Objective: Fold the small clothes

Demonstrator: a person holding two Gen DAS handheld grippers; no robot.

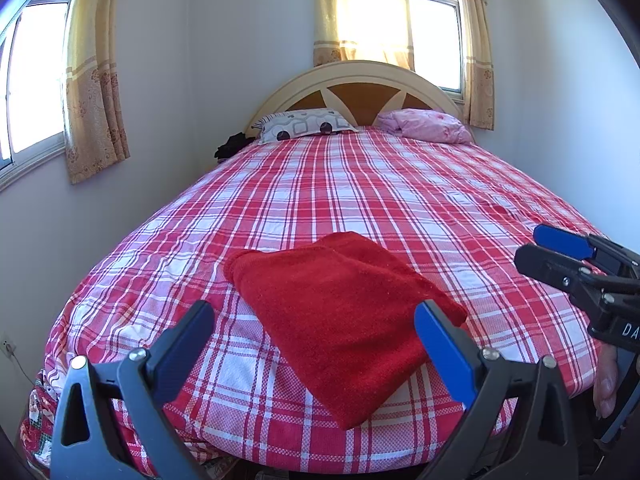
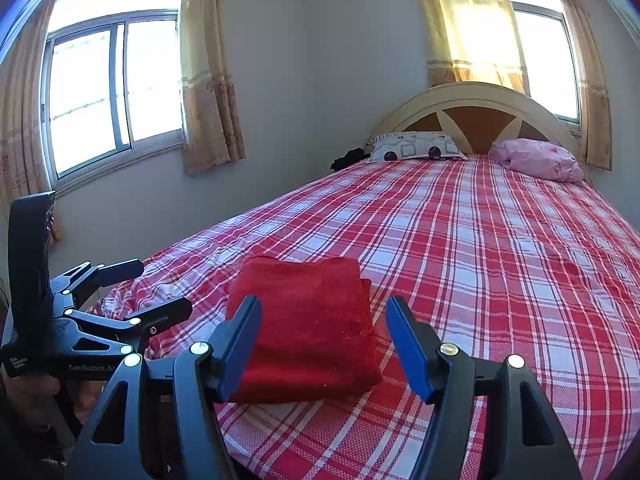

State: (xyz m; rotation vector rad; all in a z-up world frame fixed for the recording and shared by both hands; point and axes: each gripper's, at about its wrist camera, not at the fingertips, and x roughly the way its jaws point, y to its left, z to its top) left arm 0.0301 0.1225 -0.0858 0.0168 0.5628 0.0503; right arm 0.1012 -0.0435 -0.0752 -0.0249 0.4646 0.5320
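Note:
A red knitted garment (image 1: 340, 312) lies folded into a thick rectangle on the red-and-white plaid bedspread (image 1: 360, 184), near the foot of the bed. It also shows in the right wrist view (image 2: 308, 328). My left gripper (image 1: 316, 344) is open and empty, hovering just in front of the garment. My right gripper (image 2: 324, 344) is open and empty, also just short of the garment. The right gripper shows in the left wrist view (image 1: 560, 252) off to the right; the left gripper shows in the right wrist view (image 2: 148, 292) to the left.
A patterned pillow (image 1: 308, 122) and a pink pillow (image 1: 428, 124) lie against the cream headboard (image 1: 360, 80). A dark bundle (image 1: 232, 146) sits at the bed's far left corner. Curtained windows (image 2: 112, 92) line the walls. The plaid bedspread (image 2: 480, 240) stretches beyond the garment.

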